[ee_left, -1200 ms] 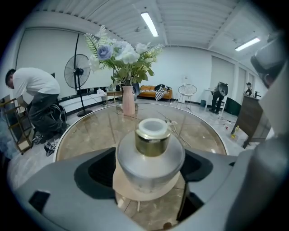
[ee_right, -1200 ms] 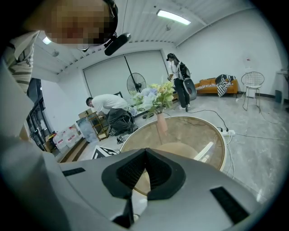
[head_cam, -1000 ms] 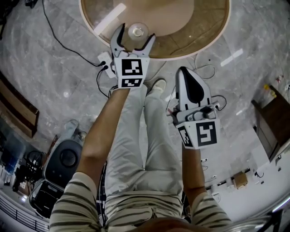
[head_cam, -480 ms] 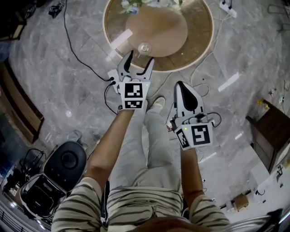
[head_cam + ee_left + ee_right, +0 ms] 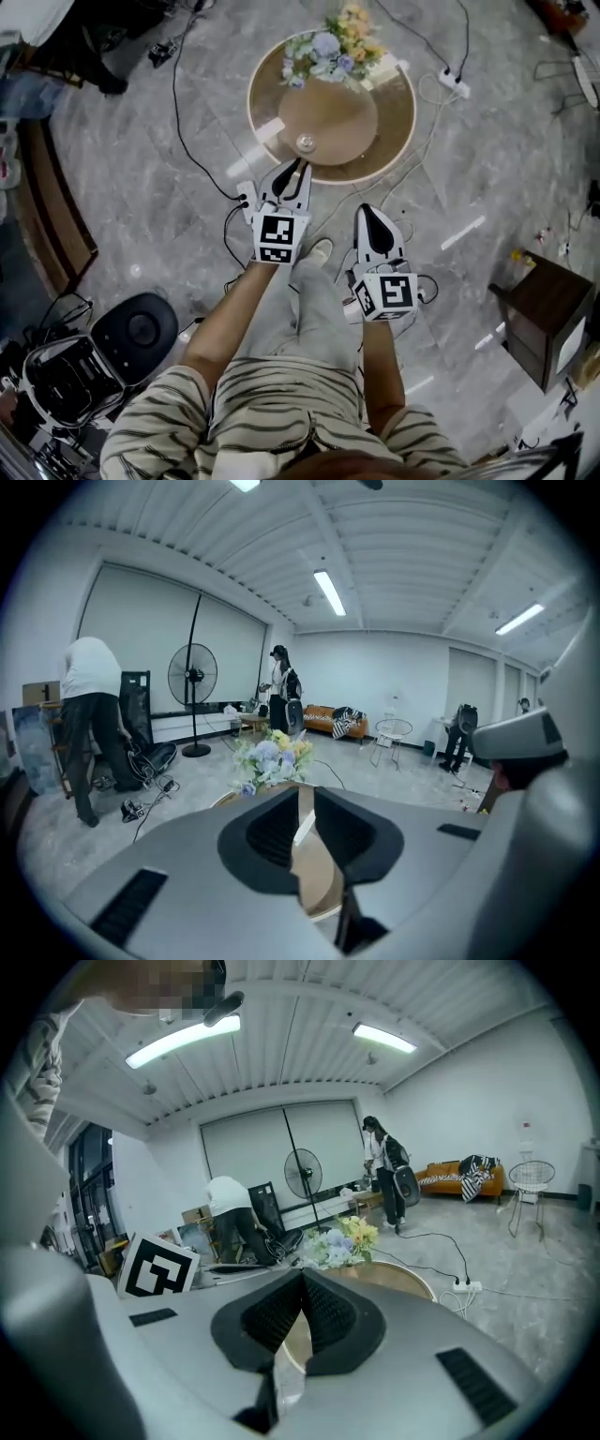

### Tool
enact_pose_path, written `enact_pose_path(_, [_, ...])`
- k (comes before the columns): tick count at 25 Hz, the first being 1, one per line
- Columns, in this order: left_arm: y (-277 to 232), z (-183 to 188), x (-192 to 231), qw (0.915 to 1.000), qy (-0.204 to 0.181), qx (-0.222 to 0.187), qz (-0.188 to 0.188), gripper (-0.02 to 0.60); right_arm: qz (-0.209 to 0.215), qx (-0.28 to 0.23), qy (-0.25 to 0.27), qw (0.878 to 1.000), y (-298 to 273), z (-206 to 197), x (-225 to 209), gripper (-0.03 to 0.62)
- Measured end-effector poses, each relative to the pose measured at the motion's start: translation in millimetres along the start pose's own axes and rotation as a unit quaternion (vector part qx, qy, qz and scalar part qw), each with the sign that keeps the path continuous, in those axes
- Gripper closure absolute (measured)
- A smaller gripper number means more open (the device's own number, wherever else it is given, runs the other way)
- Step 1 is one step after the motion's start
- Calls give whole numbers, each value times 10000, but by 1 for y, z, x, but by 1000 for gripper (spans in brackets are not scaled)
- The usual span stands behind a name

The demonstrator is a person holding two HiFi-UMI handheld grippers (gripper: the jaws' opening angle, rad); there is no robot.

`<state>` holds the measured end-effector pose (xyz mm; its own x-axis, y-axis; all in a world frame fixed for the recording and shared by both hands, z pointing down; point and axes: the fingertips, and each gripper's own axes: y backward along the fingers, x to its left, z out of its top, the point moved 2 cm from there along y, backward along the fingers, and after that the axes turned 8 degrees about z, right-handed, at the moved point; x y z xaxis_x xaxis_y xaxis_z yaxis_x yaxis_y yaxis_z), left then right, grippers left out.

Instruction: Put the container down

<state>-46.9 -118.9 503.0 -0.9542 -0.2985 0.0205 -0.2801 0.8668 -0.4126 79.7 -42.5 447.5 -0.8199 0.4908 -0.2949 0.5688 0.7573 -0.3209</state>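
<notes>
A small clear container (image 5: 306,142) stands on the round wooden table (image 5: 398,131), near its front edge and apart from both grippers. My left gripper (image 5: 292,171) hovers just short of that edge, its jaws closing to a narrow slit with nothing between them. In the left gripper view (image 5: 305,803) only the table top shows through the slit. My right gripper (image 5: 372,216) hangs lower right over the floor, shut and empty. Its pads meet in the right gripper view (image 5: 302,1283).
A flower bouquet (image 5: 333,47) lies at the table's far side. Cables and a power strip (image 5: 453,82) run over the marble floor. A dark cabinet (image 5: 534,319) stands at right, black equipment (image 5: 141,328) at lower left. People and a standing fan (image 5: 193,677) are farther off.
The left jaws have gone from wide apart around the container to nearly together and have drawn back from it. The container stays on the table. The head view has pulled away.
</notes>
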Motion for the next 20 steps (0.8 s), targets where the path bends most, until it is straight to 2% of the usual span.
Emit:
enact_pose_path(4, [40,43,-11,9998,-61,-180,47,579,-40,-93,48,9999,21,33,12,586])
enact_pose_path(12, [92,127,-27,9970,-439,-613,-170,583,-49,-551,19,9985,46,107,29,586])
enact_pose_path(20, [136,178,-10,9958,-268,-849,-192,583,30,-823,234,9963,59,157,54,586])
